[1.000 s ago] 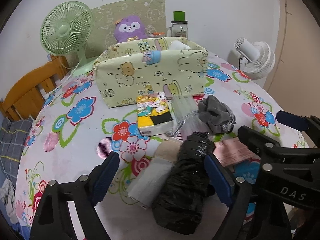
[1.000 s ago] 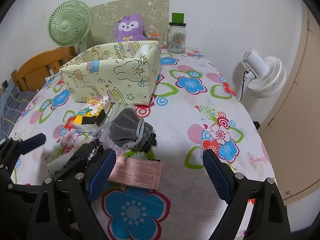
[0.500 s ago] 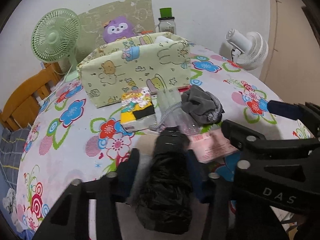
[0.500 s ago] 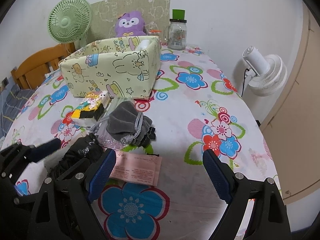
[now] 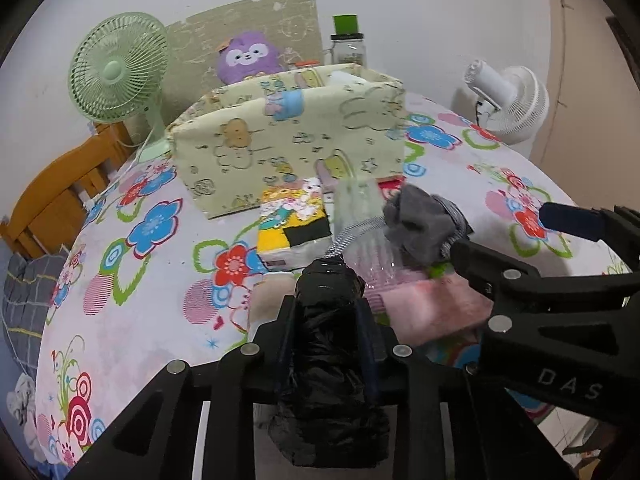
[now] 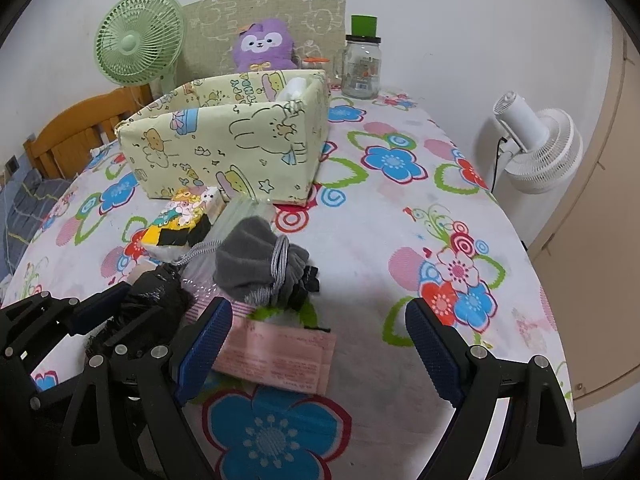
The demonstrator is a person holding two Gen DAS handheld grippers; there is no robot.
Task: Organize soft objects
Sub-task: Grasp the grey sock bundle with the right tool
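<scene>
left claw [image 5: 326, 320] clamped on the black plastic bundle [image 5: 326, 344] at the near edge of the floral worktop [image 6: 380, 220]. right claw [image 6: 318, 346] spread apart above the pink leaflet [image 6: 280, 354], near the grey drawstring pouch [image 6: 256, 264]. fabric storage box [image 6: 228, 148] stands farther back.

Two fans [image 6: 138, 38], one fabric box [image 6: 228, 148], one plush [image 6: 262, 44], one jar [image 6: 362, 66], perhaps five soft items [image 6: 256, 264]
</scene>
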